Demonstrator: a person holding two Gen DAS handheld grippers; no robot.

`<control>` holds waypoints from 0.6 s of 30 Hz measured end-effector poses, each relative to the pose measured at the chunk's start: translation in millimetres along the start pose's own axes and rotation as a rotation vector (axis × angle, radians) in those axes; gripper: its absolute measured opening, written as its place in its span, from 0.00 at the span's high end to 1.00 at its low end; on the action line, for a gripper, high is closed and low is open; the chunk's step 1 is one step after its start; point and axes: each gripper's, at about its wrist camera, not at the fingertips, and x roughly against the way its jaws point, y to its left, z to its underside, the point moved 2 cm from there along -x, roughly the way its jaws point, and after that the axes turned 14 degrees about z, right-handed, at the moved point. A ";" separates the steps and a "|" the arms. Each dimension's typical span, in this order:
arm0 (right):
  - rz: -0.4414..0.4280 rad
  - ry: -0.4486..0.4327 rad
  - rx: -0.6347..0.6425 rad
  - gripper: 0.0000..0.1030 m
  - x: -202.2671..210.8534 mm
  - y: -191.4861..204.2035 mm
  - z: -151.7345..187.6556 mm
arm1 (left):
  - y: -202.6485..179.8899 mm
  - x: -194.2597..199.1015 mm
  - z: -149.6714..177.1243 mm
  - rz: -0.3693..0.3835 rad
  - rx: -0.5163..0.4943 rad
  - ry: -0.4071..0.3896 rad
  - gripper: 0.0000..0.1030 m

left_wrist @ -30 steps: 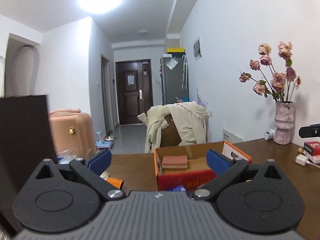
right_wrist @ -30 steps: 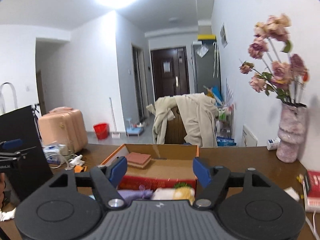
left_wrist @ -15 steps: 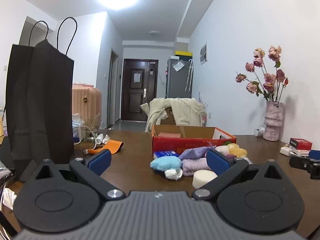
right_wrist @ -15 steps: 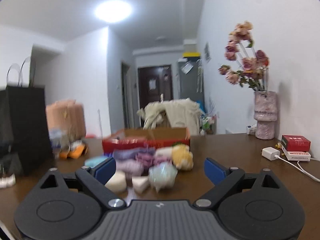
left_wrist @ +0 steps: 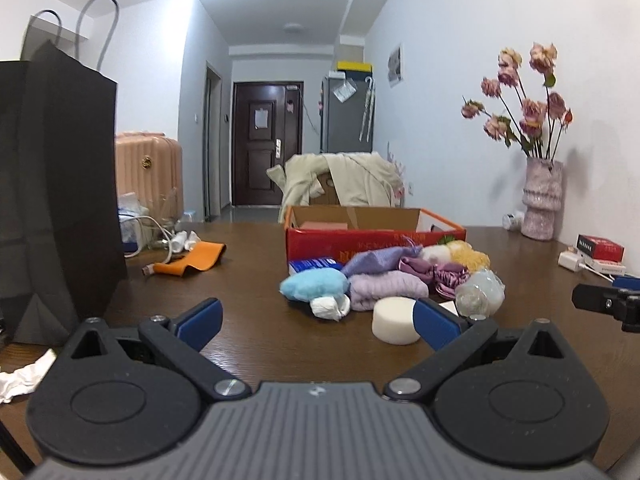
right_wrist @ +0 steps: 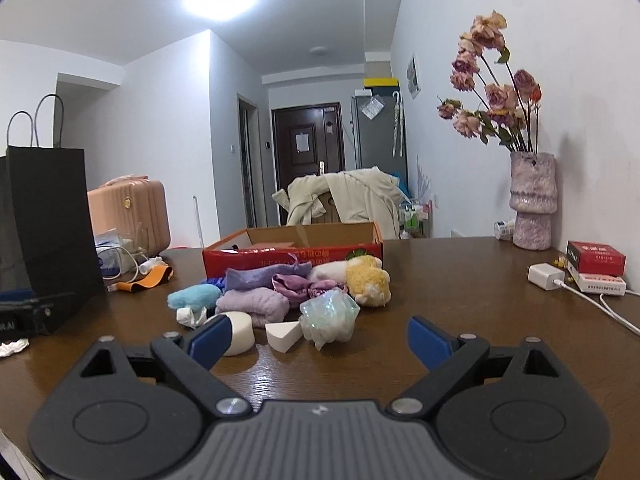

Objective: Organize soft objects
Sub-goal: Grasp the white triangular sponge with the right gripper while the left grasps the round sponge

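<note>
Your left gripper (left_wrist: 316, 322) hangs low over the dark brown wooden table (left_wrist: 248, 280), blue-padded fingers (left_wrist: 200, 320) spread wide with only bare tabletop between them. Your right gripper (right_wrist: 320, 338) sits the same way; its jaws have just been opening and now stand wide, nothing pinched, though the white foam wedge (right_wrist: 283, 334) and the iridescent crinkly mesh puff (right_wrist: 330, 314) lie just ahead of the gap.

The soft stuff is piled mid-table, right in front of the open red cardboard box (right_wrist: 292, 254): a fluffy light-blue pouf (left_wrist: 314, 285), a folded lilac knit cloth (left_wrist: 386, 290), a purple fuzzy cloth (right_wrist: 268, 276), a bunch of mauve satin scrunchies (right_wrist: 308, 286), a yellow plush toy (right_wrist: 368, 280), a crumpled white wad (left_wrist: 330, 307) and a white foam cylinder (left_wrist: 394, 320) closest to your left gripper's right finger.

Off to the left there's a tall black paper shopping bag (left_wrist: 56, 184) and an orange strap (left_wrist: 192, 262). A pink textured vase of dried roses (right_wrist: 532, 204) stands at the far right by the wall.
</note>
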 end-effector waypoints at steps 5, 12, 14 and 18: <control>-0.020 0.032 -0.012 0.14 -19.1 -1.4 -4.6 | -2.6 -26.3 -5.7 0.007 -0.005 0.045 0.00; -0.062 0.113 0.003 0.30 -64.8 3.9 -10.1 | -0.6 -69.9 -11.2 0.004 0.014 0.108 0.00; -0.068 0.129 0.003 0.32 -77.7 4.9 -12.5 | 1.3 -84.4 -14.0 0.008 0.022 0.123 0.00; -0.089 0.152 -0.011 0.39 -98.5 6.6 -16.4 | 3.3 -110.9 -14.9 0.036 0.041 0.165 0.00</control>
